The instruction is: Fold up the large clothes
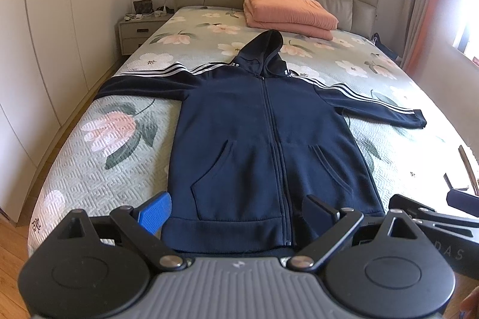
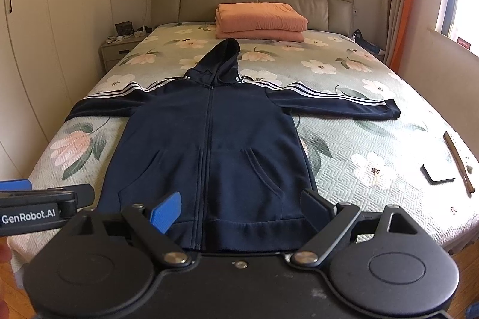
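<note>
A navy zip hoodie (image 1: 263, 133) with white striped sleeves lies flat, face up, on the bed, sleeves spread out to both sides, hood toward the headboard. It also shows in the right wrist view (image 2: 209, 145). My left gripper (image 1: 236, 212) is open and empty, held just short of the hem at the foot of the bed. My right gripper (image 2: 239, 209) is open and empty, also at the hem, toward the hoodie's right side. Each gripper shows at the edge of the other's view.
The floral quilted bed (image 1: 104, 163) has a folded pink blanket (image 1: 287, 15) near the headboard. A dark flat object (image 2: 438, 172) and a wooden stick (image 2: 458, 163) lie at the bed's right edge. A nightstand (image 1: 134, 31) and wardrobe stand on the left.
</note>
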### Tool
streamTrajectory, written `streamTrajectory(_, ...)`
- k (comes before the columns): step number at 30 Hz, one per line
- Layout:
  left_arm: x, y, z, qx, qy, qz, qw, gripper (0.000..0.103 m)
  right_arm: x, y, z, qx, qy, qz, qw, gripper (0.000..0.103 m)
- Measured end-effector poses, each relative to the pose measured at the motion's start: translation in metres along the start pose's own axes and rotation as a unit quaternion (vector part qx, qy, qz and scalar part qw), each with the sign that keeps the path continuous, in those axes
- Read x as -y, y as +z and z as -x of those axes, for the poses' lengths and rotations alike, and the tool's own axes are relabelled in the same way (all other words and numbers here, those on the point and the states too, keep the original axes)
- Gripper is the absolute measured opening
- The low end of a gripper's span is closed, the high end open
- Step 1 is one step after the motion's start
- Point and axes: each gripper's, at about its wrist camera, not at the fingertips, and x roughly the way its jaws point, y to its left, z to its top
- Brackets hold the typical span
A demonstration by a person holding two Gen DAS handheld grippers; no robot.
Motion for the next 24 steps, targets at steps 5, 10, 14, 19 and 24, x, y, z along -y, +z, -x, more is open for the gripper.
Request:
streamTrajectory(5, 0.0, -0.001, 0.0, 0.001, 0.0, 0.0, 1.0, 0.096, 0.001, -0.001, 0.0, -0.001, 0.001, 0.0, 1.0, 0.103)
streamTrajectory(10, -0.002, -0.002, 0.0, 0.004, -0.005, 0.005, 1.0, 0.096, 0.001, -0.002, -0.002, -0.005, 0.001, -0.002, 1.0, 0.103)
streamTrajectory(14, -0.004, -0.003, 0.0, 0.011, -0.009, 0.009, 0.9999, 0.096, 0.001, -0.003, -0.001, -0.005, 0.001, -0.002, 1.0, 0.103)
streamTrajectory(19, -0.005, -0.004, 0.0, 0.026, -0.017, 0.013, 0.9994, 0.096, 0.0, -0.005, -0.001, -0.005, 0.001, -0.004, 1.0, 0.103)
streamTrajectory(24, -0.001, 0.0, -0.012, 0.012, -0.014, 0.015, 0.9997, 0.096, 0.003, -0.007, -0.012, -0.013, 0.002, -0.006, 1.0, 0.103)
